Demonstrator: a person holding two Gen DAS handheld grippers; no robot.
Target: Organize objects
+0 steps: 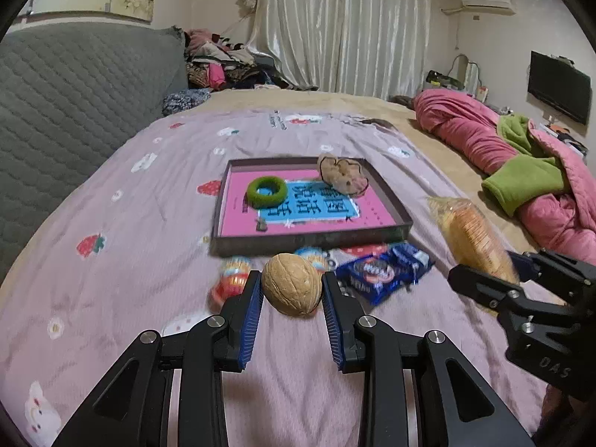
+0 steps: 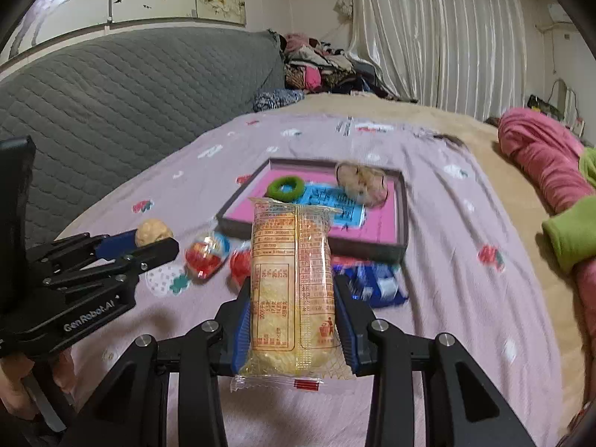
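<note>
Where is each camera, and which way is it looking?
Left wrist: sits on the left gripper, looking along its fingers at the walnut and tray; the right gripper shows beside it.
Right wrist: sits on the right gripper, looking at the yellow snack packet; the left gripper and hand show.
Both see the tray, green ring and bed.

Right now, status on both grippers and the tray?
Left gripper shut on walnut. Right gripper shut on cracker pack. Tray ahead holds green ring; blue packet in front.
</note>
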